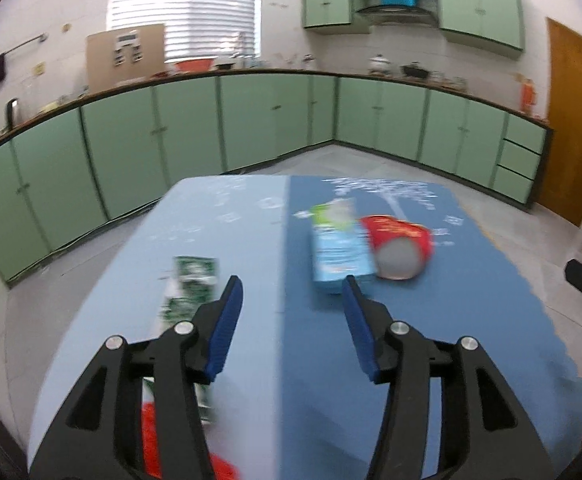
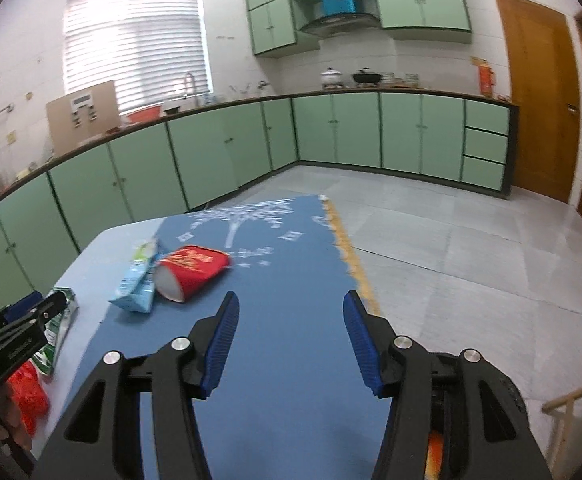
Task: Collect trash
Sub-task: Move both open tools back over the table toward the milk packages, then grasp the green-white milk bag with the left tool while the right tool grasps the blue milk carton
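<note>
Cup [image 1: 399, 247] | light, crushable, on its side on desk [image 1: 251, 216] | grip you the rim gently | both jaws half open, empty.

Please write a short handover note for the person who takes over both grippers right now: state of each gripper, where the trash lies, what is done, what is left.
Left gripper: open, nothing between its fingers.
Right gripper: open, empty too, over the dark blue half of the table cover.
Trash on the table: a light blue carton lying flat, a red paper cup on its side touching it, a green and white wrapper on the light blue half, and a red package at the near edge, partly hidden.
Done: nothing visibly collected; no bin is in view.
Left: pick up all four pieces.
</note>
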The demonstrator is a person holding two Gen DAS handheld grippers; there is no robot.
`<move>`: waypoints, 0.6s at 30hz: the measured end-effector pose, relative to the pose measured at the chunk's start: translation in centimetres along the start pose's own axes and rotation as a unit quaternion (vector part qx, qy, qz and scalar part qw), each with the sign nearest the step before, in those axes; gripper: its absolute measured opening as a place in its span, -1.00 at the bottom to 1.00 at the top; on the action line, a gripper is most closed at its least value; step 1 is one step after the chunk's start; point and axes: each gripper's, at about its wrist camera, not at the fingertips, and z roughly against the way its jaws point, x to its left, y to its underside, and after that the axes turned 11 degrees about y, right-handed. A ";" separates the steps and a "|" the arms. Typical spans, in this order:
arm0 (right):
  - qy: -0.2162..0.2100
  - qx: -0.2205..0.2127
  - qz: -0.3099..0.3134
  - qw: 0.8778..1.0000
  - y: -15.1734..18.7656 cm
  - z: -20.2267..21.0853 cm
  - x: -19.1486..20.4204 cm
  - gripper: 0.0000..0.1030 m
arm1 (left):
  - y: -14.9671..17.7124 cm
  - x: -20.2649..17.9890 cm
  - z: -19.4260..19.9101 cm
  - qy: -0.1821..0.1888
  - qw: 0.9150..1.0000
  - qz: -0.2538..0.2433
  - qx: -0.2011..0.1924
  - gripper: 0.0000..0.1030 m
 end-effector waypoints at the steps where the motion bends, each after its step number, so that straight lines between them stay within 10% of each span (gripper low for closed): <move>1: -0.004 0.000 0.003 1.000 -0.1 -0.3 0.9 0.04 | -0.1 0.7 -0.1 -0.005 1.000 0.003 0.004 0.07; 18: -0.040 0.009 0.031 0.999 -0.5 -2.9 7.6 0.04 | 0.6 5.9 -4.4 -0.021 0.995 0.046 0.082 0.32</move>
